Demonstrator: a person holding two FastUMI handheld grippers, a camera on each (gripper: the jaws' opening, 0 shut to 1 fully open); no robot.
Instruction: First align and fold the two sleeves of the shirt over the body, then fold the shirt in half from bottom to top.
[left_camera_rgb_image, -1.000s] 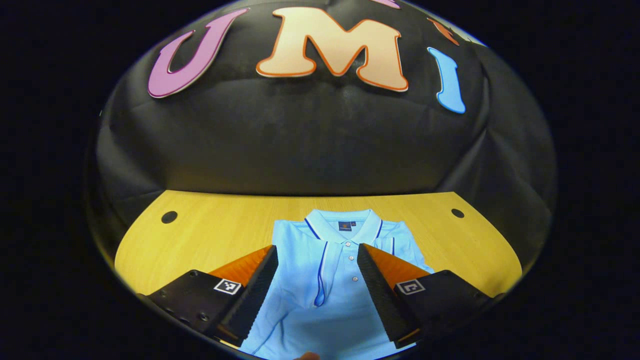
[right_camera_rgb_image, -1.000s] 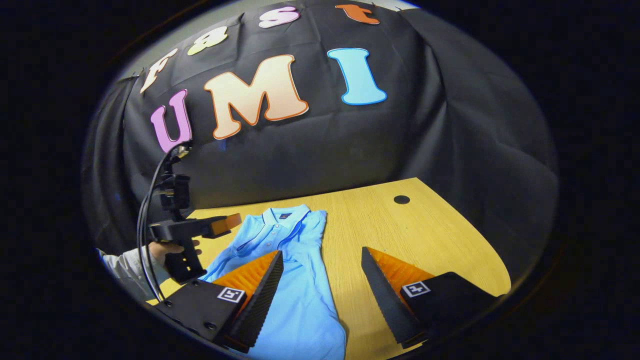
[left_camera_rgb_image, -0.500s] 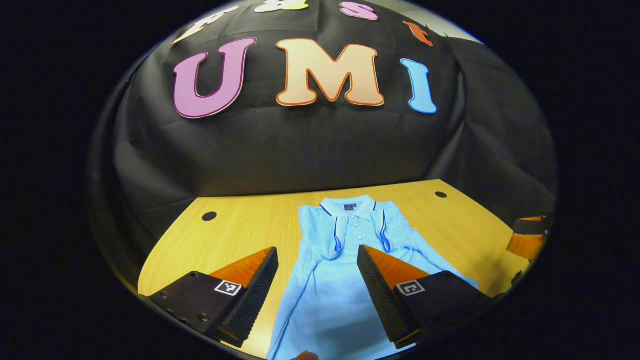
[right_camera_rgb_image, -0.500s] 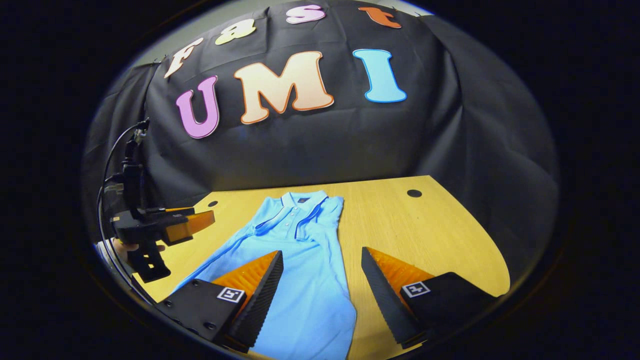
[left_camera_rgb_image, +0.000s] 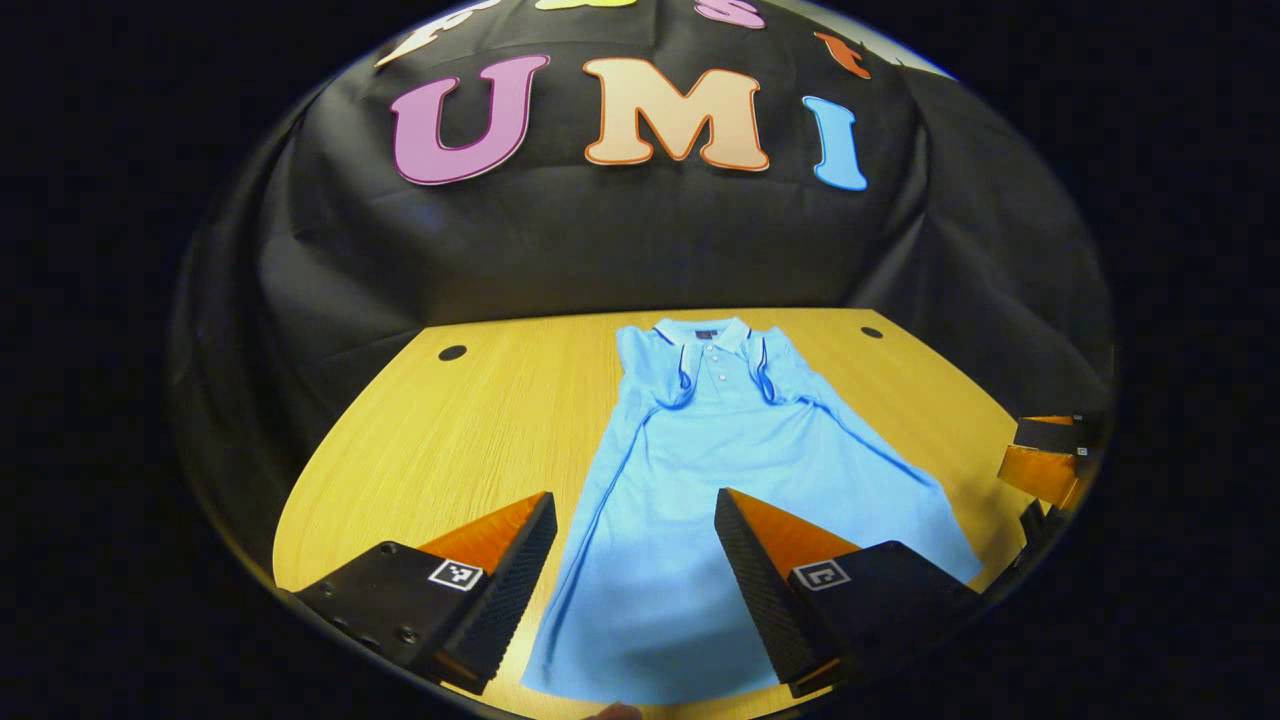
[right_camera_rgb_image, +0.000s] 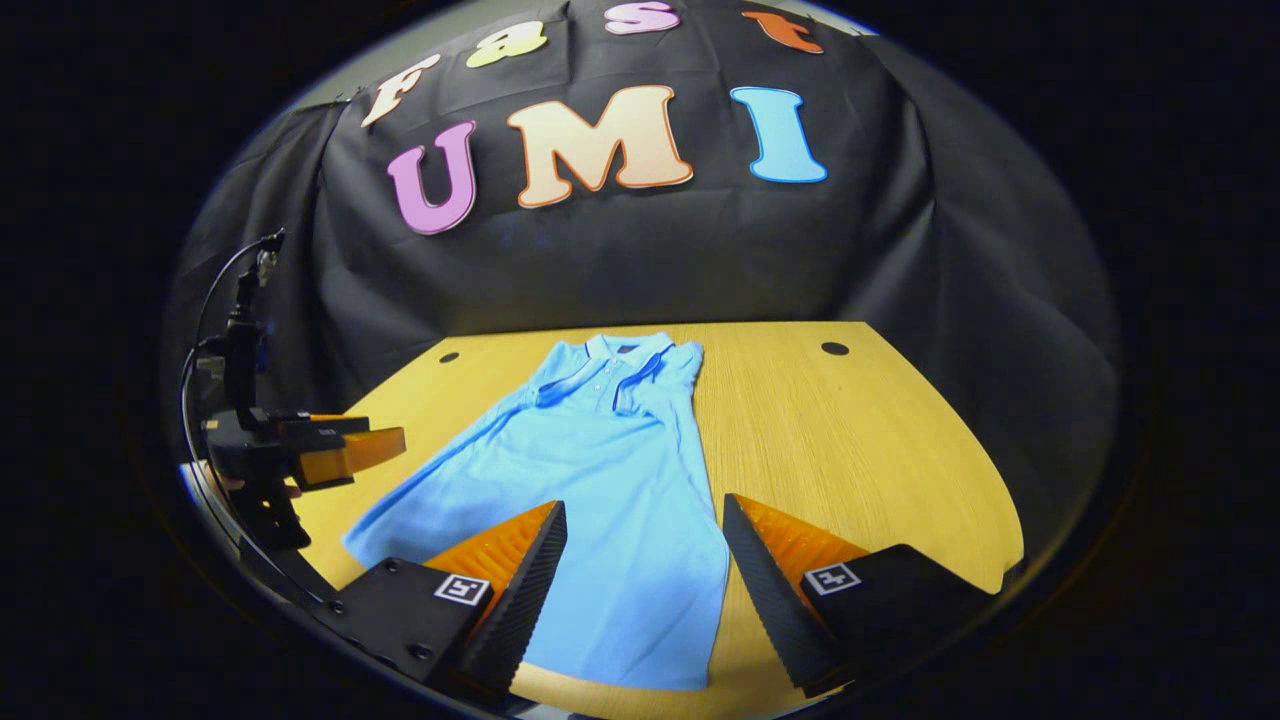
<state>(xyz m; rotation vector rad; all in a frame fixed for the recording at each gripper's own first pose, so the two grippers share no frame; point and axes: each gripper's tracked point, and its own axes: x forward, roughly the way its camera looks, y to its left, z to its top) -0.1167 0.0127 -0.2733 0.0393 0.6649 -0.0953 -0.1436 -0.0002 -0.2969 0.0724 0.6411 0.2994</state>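
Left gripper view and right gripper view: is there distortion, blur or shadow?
Left gripper view: the table edge bows from fisheye distortion, and the shirt is sharp. Right gripper view: the same bowing, the shirt hem shaded near the right tool, and no blur.

Recording booth, not a home. Black cloth wall (left_camera_rgb_image: 620, 250) hangs behind a bare wooden desk (left_camera_rgb_image: 470, 430). Cable holes (left_camera_rgb_image: 452, 353) in the desk.

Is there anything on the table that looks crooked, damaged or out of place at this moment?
Nothing stands out. The blue polo shirt lies flat on the wooden table, collar toward the booth wall, both sleeves folded in over the body. No tear or stain is visible. The left gripper and right gripper are open above its hem end.
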